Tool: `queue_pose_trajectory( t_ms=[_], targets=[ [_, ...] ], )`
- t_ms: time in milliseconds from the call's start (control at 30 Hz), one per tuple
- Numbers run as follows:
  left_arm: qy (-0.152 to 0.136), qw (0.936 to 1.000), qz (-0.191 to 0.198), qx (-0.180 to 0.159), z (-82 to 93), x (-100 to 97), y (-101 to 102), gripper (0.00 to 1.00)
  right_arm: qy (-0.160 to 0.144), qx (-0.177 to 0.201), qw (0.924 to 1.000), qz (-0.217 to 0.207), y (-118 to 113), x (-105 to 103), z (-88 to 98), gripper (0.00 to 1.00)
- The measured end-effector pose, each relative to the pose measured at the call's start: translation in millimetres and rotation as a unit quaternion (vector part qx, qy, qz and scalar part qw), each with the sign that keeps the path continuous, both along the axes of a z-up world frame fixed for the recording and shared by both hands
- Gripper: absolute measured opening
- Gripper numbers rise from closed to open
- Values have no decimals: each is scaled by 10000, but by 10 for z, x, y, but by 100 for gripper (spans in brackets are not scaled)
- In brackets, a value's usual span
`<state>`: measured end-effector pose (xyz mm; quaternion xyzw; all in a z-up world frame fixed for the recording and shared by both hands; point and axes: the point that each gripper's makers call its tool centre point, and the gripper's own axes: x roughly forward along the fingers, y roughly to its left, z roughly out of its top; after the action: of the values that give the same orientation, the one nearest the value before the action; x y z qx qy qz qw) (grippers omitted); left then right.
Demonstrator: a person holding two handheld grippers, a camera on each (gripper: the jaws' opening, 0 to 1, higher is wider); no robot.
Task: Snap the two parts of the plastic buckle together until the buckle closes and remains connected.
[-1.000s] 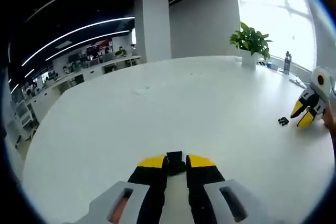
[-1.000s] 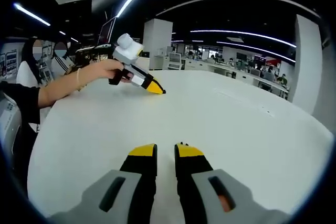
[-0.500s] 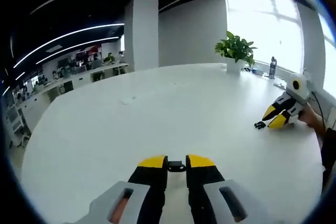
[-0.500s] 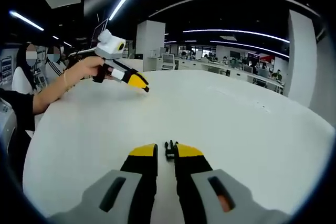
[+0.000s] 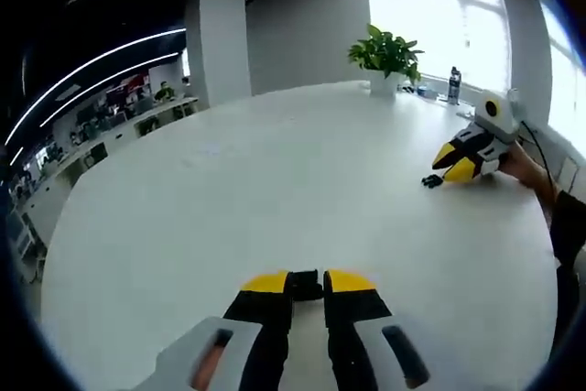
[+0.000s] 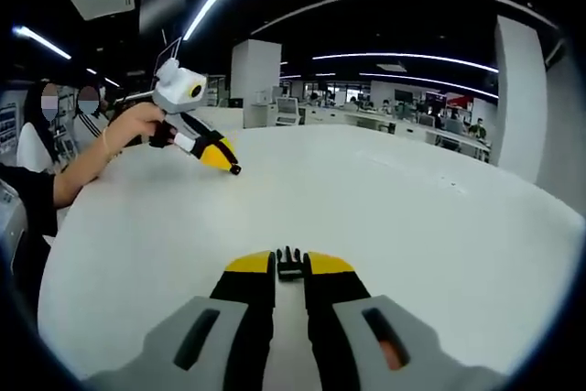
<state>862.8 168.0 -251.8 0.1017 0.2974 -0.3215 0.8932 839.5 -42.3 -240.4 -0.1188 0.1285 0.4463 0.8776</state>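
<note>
At lower centre of the left gripper view, one black buckle part (image 5: pixel 306 285) is pinched by the left hand-held gripper (image 5: pixel 307 283) above the white desk (image 5: pixel 275 190). The pronged buckle part (image 6: pixel 289 264) is pinched likewise by the right hand-held gripper (image 6: pixel 289 265). Both parts are judged light, stiff and slippery, best held by their bodies.

The left tongs (image 5: pixel 308 283), black jaws with yellow tips, stand nearly closed. The right tongs (image 6: pixel 290 265) match, jaws close together. A hand (image 6: pixel 137 123) holds the left tongs' grip, forearm extended.
</note>
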Motion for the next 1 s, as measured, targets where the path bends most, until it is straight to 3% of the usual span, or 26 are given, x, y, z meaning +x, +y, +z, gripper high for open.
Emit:
queue_pose_trajectory(
  t_ms=[233, 433, 567, 1000],
  targets=[
    [111, 9996, -52, -246, 4, -42, -57, 10, 39, -24, 10000, 19, 7, -6, -17, 13],
    [-172, 9995, 259, -79, 82, 41, 68, 11, 45, -44, 10000, 17, 4, -4, -21, 13],
    [-251, 9982, 452, 312, 54, 65, 228, 10, 54, -40, 10000, 27, 7, -7, -22, 13],
    [61, 9989, 252, 378, -62, 35, 244, 11, 55, -38, 10000, 36, 5, -9, -16, 13]
  ],
)
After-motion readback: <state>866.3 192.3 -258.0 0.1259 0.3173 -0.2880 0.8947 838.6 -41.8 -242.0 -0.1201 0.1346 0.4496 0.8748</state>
